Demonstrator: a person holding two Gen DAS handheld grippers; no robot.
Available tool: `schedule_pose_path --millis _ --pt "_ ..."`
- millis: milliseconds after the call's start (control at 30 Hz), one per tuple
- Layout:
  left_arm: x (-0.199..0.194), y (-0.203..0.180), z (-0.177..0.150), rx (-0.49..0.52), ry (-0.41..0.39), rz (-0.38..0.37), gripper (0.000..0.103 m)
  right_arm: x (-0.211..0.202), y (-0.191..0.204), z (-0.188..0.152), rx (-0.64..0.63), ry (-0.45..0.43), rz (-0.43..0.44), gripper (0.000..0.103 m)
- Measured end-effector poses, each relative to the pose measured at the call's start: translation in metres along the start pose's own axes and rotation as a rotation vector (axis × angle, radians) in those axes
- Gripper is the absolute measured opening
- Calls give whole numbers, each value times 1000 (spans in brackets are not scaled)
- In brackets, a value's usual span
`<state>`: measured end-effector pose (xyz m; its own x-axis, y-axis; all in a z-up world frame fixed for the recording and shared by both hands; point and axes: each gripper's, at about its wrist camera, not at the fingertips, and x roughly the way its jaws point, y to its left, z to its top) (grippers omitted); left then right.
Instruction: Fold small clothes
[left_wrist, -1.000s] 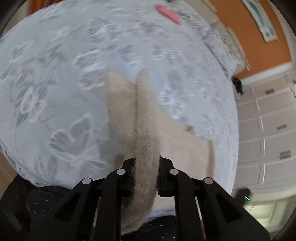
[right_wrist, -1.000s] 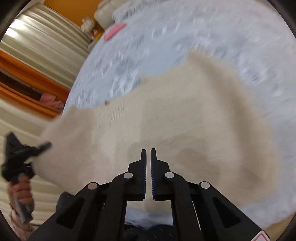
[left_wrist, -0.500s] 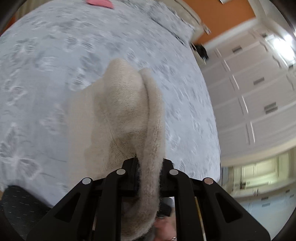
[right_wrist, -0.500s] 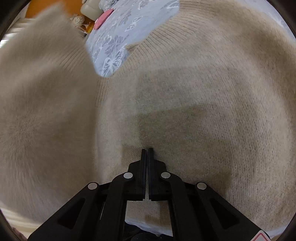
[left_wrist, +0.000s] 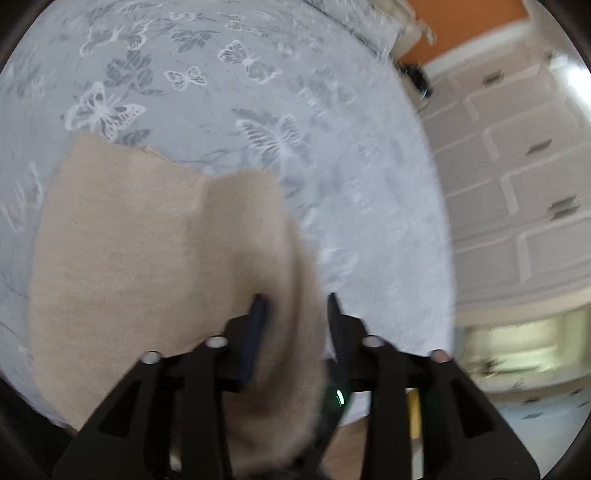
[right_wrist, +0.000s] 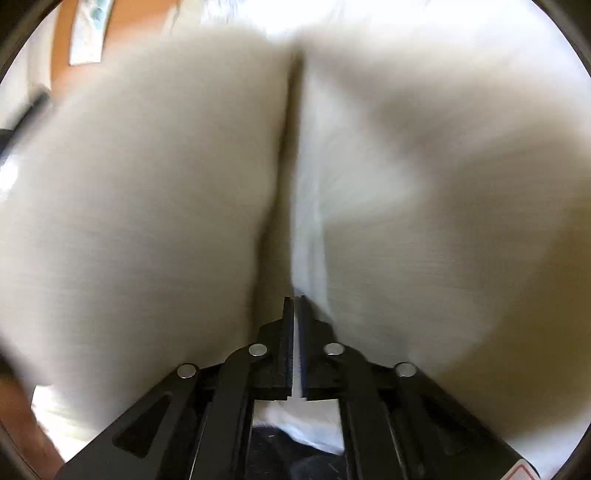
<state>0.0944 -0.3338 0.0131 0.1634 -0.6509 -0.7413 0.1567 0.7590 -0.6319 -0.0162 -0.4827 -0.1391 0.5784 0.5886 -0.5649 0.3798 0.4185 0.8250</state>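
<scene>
Beige sweater (left_wrist: 122, 251) covers butterfly bedspread (left_wrist: 258, 110), white cabinets (left_wrist: 517, 184) beyond.

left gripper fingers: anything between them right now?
Yes: a fold of the beige knit garment runs between the left gripper fingers, in the left wrist view.

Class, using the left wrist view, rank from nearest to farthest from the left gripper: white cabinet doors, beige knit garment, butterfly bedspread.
1. beige knit garment, between its fingers, spreading left.
2. butterfly bedspread, under and ahead of the left gripper.
3. white cabinet doors, far right.
</scene>
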Motion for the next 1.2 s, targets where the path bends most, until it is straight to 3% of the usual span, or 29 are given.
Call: schedule_pose_path --millis 33,67,100,167,233,300,400,533,600,633,667,733,800,867,933,967,1000,1033,1100,1167,1200 --pt "-10 -4 0 11 -21 -34 56 -20 -3 -2 -11 -37 -28 13" --pt "-18 -7 -1 34 -38 -31 71 -41 -6 -5 -30 -74 -71 26" --pt "-31 -10 -3 84 -71 -11 80 -68 -7 -9 -57 -120 -160 32" --pt "-57 -5 -8 171 -149 29 84 -107 0 -15 -101 -172 -226 63" --pt "-74 10 -14 205 -197 101 85 -124 18 -17 -151 -210 -248 78" --pt "-82 34 -18 185 -209 158 86 -129 43 -16 -241 -214 -241 87" --pt "-86 78 -25 77 -169 220 85 -96 70 -1 -313 -140 -249 87" --pt "-95 113 -38 -9 -136 232 85 -31 74 3 -289 13 -320 86" --pt "-96 121 -43 1 -122 244 86 -6 73 3 -300 41 -319 46" --pt "-96 123 -45 9 -114 253 86 3 80 4 -316 59 -344 36" --pt "-95 125 -47 15 -104 256 86 3 89 4 -348 44 -357 31" --pt "-94 128 -52 16 -93 248 85 -23 112 5 -408 -32 -290 28" --pt "-94 128 -53 16 -92 235 86 -61 136 9 -462 -137 -228 28" --pt "-86 128 -53 21 -80 237 86 -76 127 14 -480 -179 -253 31" --pt "-76 132 -53 11 -63 226 86 -65 88 22 -435 -110 -353 32" --pt "-71 134 -53 -1 -54 224 86 -48 54 24 -382 -27 -436 33" --pt "-63 138 -53 -21 -43 218 86 -43 33 22 -348 19 -470 34" --pt "-57 141 -52 -39 -36 211 86 -47 24 18 -327 5 -440 35" --pt "-47 145 -50 -76 -24 207 86 -64 30 14 -306 -61 -381 47" --pt "-39 148 -47 -111 -18 191 86 -83 44 10 -311 -144 -405 70" --pt "-36 148 -45 -120 -16 182 86 -91 47 10 -321 -167 -422 74"
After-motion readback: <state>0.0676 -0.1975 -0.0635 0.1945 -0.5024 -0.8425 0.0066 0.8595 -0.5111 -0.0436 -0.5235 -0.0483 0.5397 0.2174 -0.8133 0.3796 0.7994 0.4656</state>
